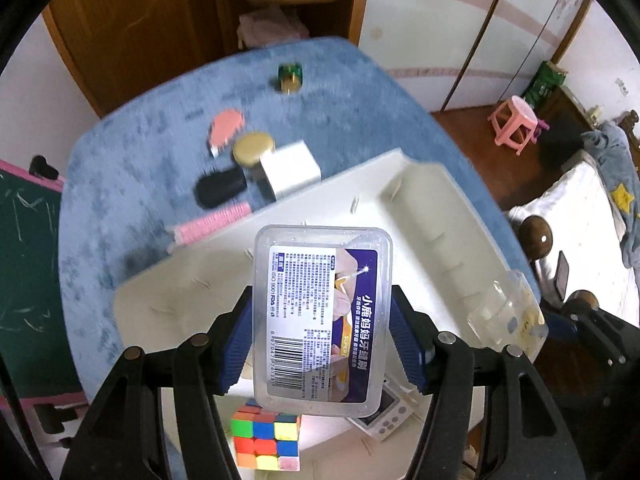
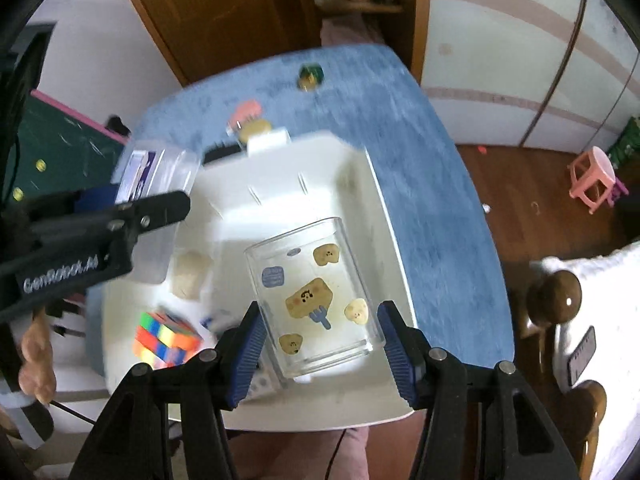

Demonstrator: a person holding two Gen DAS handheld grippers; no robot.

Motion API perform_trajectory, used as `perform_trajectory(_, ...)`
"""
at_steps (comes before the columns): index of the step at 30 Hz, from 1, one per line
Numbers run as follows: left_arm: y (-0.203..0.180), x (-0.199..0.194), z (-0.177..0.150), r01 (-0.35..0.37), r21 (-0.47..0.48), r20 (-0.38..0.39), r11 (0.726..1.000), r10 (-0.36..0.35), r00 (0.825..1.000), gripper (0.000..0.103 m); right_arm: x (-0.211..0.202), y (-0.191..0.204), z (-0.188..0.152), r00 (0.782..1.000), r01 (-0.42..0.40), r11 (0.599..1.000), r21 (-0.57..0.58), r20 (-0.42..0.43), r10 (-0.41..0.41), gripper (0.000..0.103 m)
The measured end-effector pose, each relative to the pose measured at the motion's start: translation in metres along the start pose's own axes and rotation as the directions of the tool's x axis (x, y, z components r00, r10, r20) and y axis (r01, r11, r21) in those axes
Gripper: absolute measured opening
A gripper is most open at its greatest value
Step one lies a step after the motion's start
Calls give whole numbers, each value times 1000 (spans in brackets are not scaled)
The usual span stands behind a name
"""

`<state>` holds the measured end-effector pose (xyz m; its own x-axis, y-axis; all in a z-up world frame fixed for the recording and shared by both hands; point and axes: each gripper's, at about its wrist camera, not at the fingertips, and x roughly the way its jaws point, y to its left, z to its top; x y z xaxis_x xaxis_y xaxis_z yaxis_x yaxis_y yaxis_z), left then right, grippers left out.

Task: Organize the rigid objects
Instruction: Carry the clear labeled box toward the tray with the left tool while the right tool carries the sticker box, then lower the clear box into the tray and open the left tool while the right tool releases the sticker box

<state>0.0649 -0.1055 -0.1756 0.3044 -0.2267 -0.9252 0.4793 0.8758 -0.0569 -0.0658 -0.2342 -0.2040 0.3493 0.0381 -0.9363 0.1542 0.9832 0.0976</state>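
Note:
My left gripper (image 1: 322, 334) is shut on a clear plastic box with a purple label (image 1: 322, 316), held above the white divided tray (image 1: 432, 208). The box also shows in the right wrist view (image 2: 154, 172). My right gripper (image 2: 320, 350) has its blue pads on both sides of a clear square cup with cartoon stickers (image 2: 314, 296), held over the tray (image 2: 280, 172). The cup also shows at the tray's right end in the left wrist view (image 1: 508, 316). A Rubik's cube (image 1: 266, 440) lies in the tray, also in the right wrist view (image 2: 166, 338).
On the blue tablecloth (image 1: 132, 168) beyond the tray lie a white box (image 1: 290, 174), a gold-lidded jar (image 1: 254, 150), a black object (image 1: 220, 188), a pink comb (image 1: 214, 226), a pink brush (image 1: 226, 128) and a green bottle (image 1: 290, 76). A small white device (image 1: 386, 414) lies in the tray.

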Motion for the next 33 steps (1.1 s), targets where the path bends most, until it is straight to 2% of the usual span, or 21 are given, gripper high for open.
perform_trajectory(11, -7, 43, -25, -25, 26, -111, 999, 28, 993, 67, 36, -2, -20, 994, 88, 996, -10, -69, -88, 57)
perform_trajectory(19, -4, 50, -29, -22, 8, -163, 1000, 23, 986, 67, 43, 6, -21, 989, 114, 992, -48, -87, -118, 58)
perform_trajectory(21, -3, 49, -29, -10, 0, -171, 1000, 10, 985, 72, 42, 7, -21, 990, 107, 993, -54, -81, -112, 58)
perform_trajectory(26, -6, 38, -28, -16, 17, -150, 1000, 19, 988, 73, 37, 7, -21, 994, 88, 995, -46, -67, -91, 67)
perform_trajectory(33, -3, 22, -25, -19, -6, -127, 1000, 18, 992, 73, 27, 10, -18, 995, 79, 996, -45, -50, -81, 67)
